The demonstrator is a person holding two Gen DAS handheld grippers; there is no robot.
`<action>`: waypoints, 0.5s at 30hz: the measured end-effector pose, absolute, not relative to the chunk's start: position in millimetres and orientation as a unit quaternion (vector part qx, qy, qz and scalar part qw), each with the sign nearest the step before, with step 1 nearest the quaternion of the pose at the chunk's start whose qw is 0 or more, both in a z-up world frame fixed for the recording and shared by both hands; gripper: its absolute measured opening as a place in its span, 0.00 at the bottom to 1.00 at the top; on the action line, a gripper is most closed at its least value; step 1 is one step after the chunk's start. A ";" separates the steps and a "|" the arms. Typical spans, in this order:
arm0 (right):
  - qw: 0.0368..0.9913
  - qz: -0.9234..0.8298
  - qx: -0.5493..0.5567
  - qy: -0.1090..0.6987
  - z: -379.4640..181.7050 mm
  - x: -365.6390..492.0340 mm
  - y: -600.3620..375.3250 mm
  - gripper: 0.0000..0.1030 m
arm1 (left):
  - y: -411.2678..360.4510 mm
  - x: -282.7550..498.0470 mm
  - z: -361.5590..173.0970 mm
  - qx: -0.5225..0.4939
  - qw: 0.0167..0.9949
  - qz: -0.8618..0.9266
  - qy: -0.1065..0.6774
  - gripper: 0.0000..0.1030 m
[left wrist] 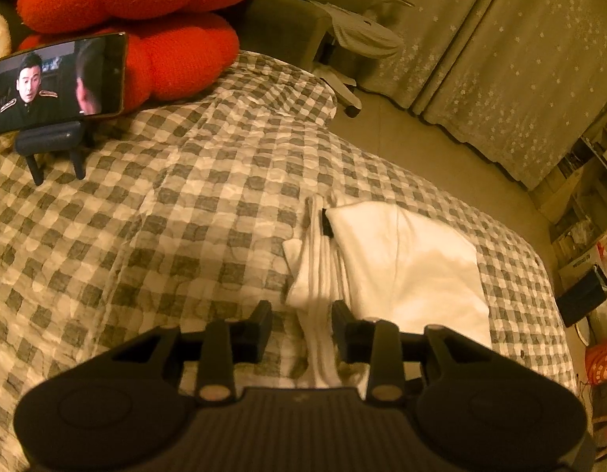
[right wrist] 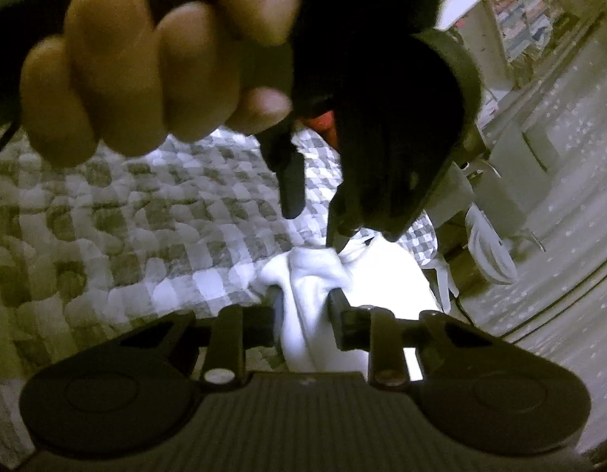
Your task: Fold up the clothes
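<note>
Lying lengthwise ahead of the left hand-held gripper [left wrist: 302, 316], a folded white garment [left wrist: 406, 271] rests on the checked bed [left wrist: 165, 216].
Its bunched edge runs between that gripper's parted jaws, which do not visibly press it. The right hand-held gripper [right wrist: 302, 306] is clenched on a white fold of the same garment. A hand [right wrist: 146, 74] with the other gripper fills the view above it.
</note>
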State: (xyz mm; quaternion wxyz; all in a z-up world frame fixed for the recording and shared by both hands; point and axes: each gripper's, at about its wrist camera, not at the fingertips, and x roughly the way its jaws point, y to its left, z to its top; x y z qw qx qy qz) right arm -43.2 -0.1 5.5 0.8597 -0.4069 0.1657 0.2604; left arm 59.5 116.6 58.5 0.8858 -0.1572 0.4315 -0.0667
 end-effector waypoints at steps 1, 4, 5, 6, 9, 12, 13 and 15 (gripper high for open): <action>0.862 0.260 -0.402 0.166 8.0 -43.0 -1.1 0.24 | 118.0 59.7 58.2 -0.164 0.884 -0.068 0.432 0.38; 0.867 0.261 -0.389 0.168 13.0 -41.9 -3.4 0.24 | 122.1 60.4 57.3 -0.185 0.879 -0.070 0.434 0.42; 0.869 0.261 -0.386 0.168 14.0 -41.5 -3.8 0.24 | 124.2 60.8 56.3 -0.195 0.876 -0.071 0.435 0.44; 0.870 0.262 -0.383 0.169 14.8 -41.1 -4.0 0.23 | 126.6 61.2 55.1 -0.208 0.872 -0.073 0.437 0.45; 0.874 0.261 -0.374 0.169 18.4 -39.8 -5.3 0.23 | 131.6 61.9 52.5 -0.243 0.860 -0.085 0.440 0.48; 0.882 0.259 -0.356 0.169 24.5 -37.2 -9.2 0.23 | 136.3 63.4 47.8 -0.283 0.844 -0.093 0.446 0.54; 0.883 0.259 -0.352 0.169 25.7 -36.7 -9.9 0.23 | 138.0 64.0 45.9 -0.297 0.838 -0.095 0.448 0.55; 0.885 0.259 -0.348 0.168 26.9 -36.2 -10.3 0.22 | 141.1 64.3 43.3 -0.325 0.829 -0.100 0.444 0.56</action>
